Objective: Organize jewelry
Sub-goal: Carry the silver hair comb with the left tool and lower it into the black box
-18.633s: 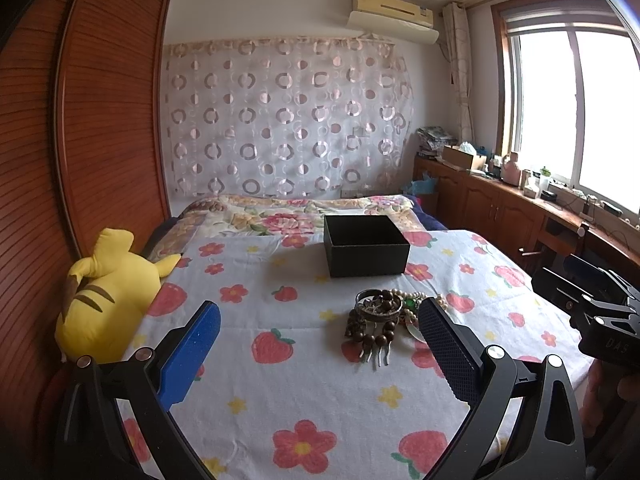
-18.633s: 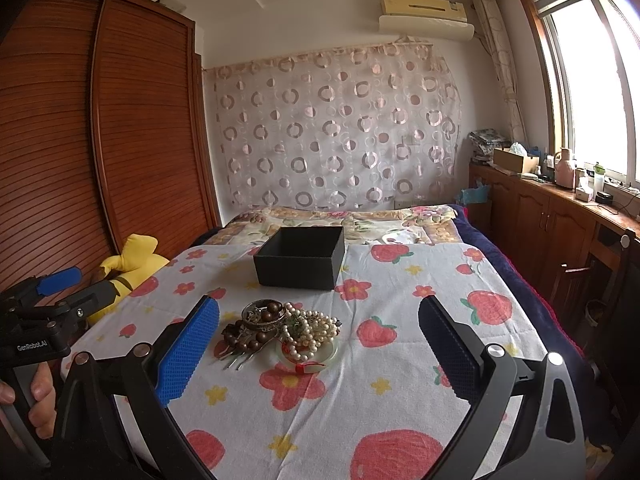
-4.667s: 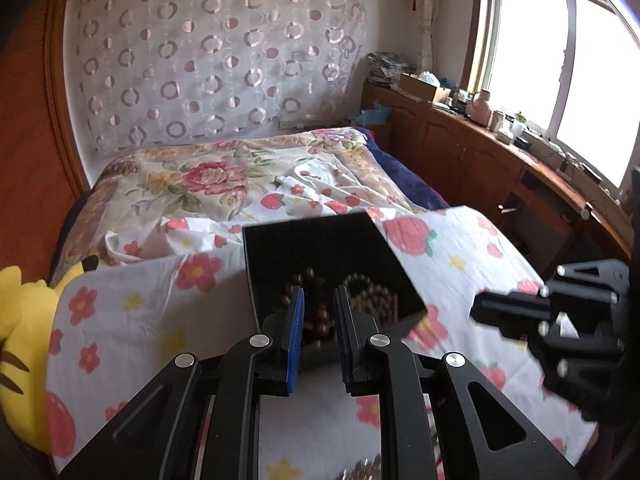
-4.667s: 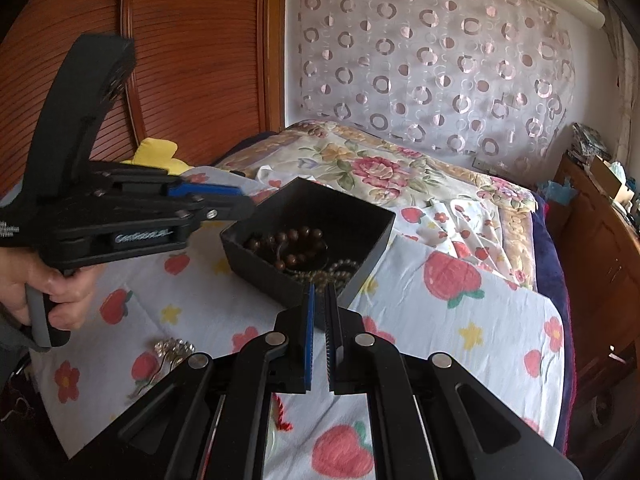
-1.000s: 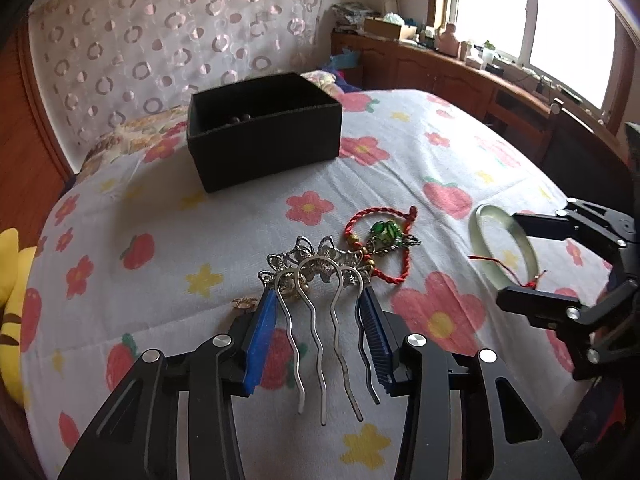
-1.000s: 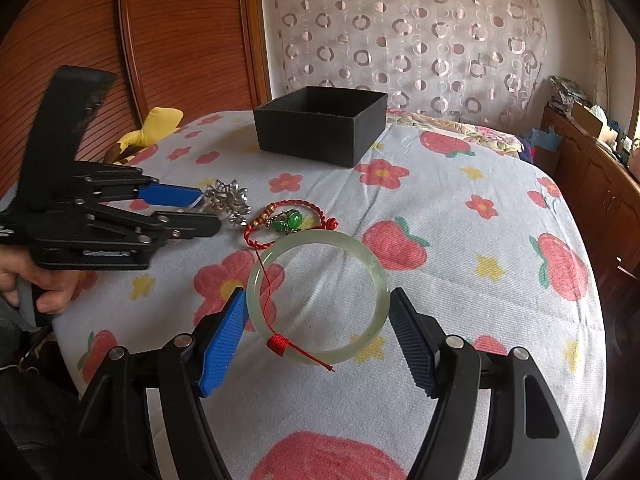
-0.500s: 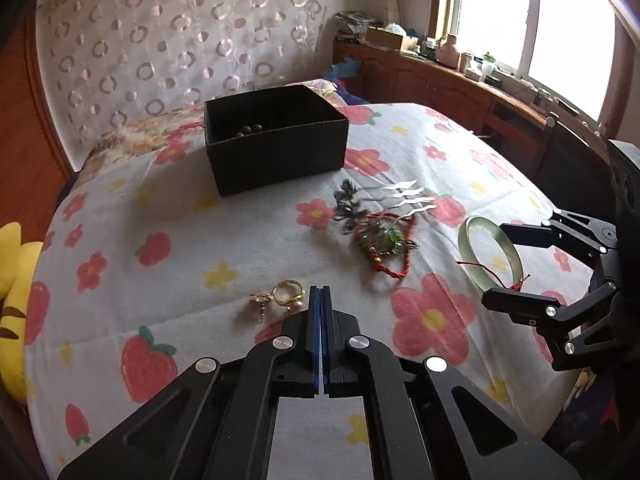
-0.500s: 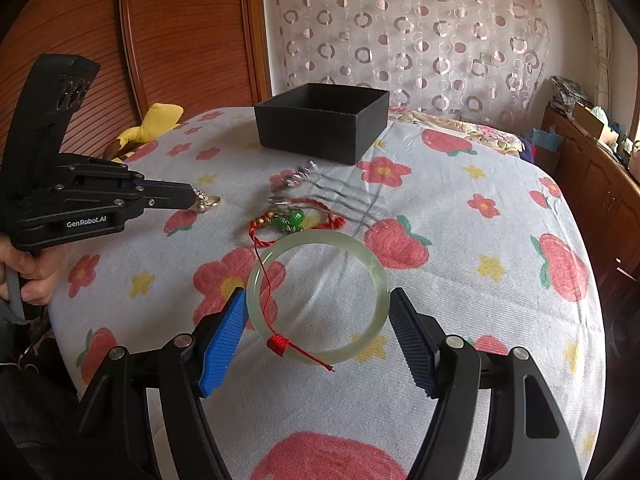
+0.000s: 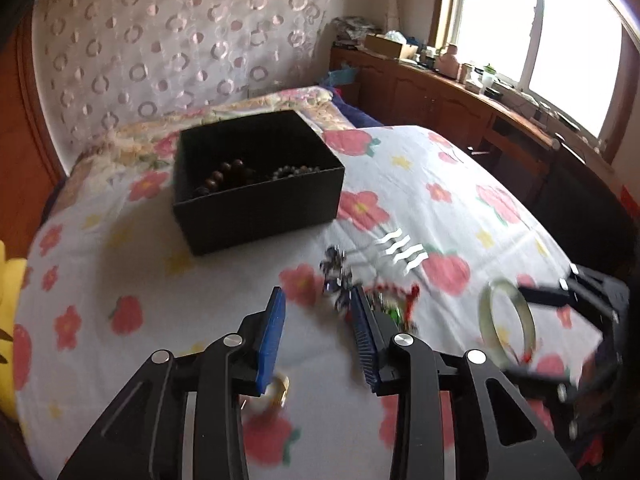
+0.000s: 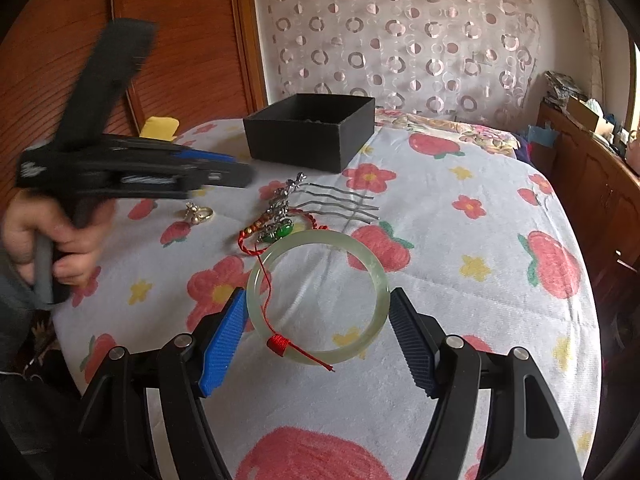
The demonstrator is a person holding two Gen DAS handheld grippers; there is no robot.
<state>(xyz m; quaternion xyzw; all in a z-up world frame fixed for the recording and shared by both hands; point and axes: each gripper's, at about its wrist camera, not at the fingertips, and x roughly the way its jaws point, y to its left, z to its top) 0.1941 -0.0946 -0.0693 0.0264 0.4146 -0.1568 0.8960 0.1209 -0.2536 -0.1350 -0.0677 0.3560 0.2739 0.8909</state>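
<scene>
My right gripper (image 10: 316, 296) is shut on a pale green jade bangle (image 10: 376, 276) with a red cord, held just above the bedspread; the bangle (image 9: 490, 320) also shows at the right of the left wrist view. My left gripper (image 9: 318, 316) is blurred, its jaws opening with nothing between them. Just beyond its tips lie a silver hair comb (image 9: 396, 248) and a red cord bracelet with a green bead (image 9: 394, 300). Gold rings (image 9: 280, 390) lie under its left finger. The black box (image 9: 256, 200) beyond holds dark beads.
The floral bedspread (image 10: 460, 240) drops off at the right towards wooden cabinets (image 10: 592, 160). A yellow plush toy (image 10: 160, 126) lies at the left by the wooden wardrobe. A person's hand (image 10: 60, 240) holds the left gripper's handle.
The left gripper, shut and empty half a second ago, has parted its jaws and moved forward towards the comb and box. The right gripper and bangle have not moved.
</scene>
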